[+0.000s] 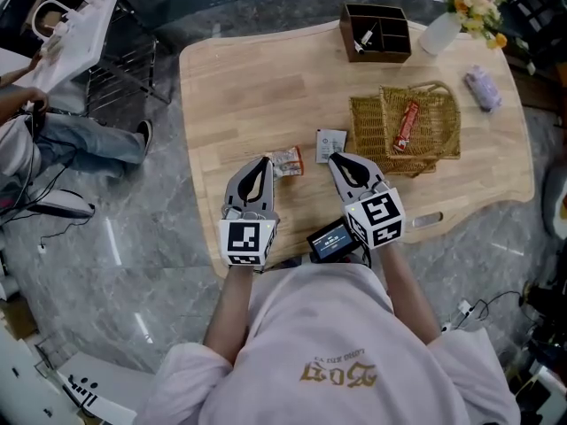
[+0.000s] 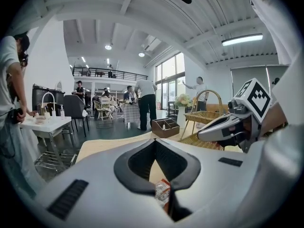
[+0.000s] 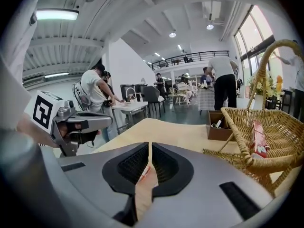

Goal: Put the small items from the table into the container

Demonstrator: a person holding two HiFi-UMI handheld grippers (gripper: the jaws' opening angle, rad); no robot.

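**At the table's near edge: two closed grippers, two packets loose**

From overhead, on the wooden table (image 1: pixel 239 96), the left gripper (image 1: pixel 263 161) and the right gripper (image 1: pixel 337 158) sit side by side. Each has its jaws drawn together and carries nothing. A snack packet (image 1: pixel 286 160) lies just beside the left tip, and a white sachet (image 1: pixel 331 143) lies just ahead of the right one. The wicker basket (image 1: pixel 452 127), just beyond the sachet, has a red packet (image 1: pixel 406 124) in it. A lilac bundle (image 1: pixel 484 88) lies well apart near the far right edge, and a compartment box (image 1: pixel 376 56) stands at the back.

In the left gripper view, the tips meet. The snack packet shows through the narrow seam lower down, and I judge it is lying underneath rather than pinched.

In the right gripper view, the jaws are pressed tight. Only a pale sliver shows in the seam, and I can't tell what it is. The basket's rim and handle rise close on the right.

The main risk is that closed jaws meeting these flat packets would shove them across the wood instead of picking them up. The snack packet could skid toward the near edge. The sachet lies so flat that a pinch may slide off it. The arched handle could also snag a carried packet or tip the light basket.
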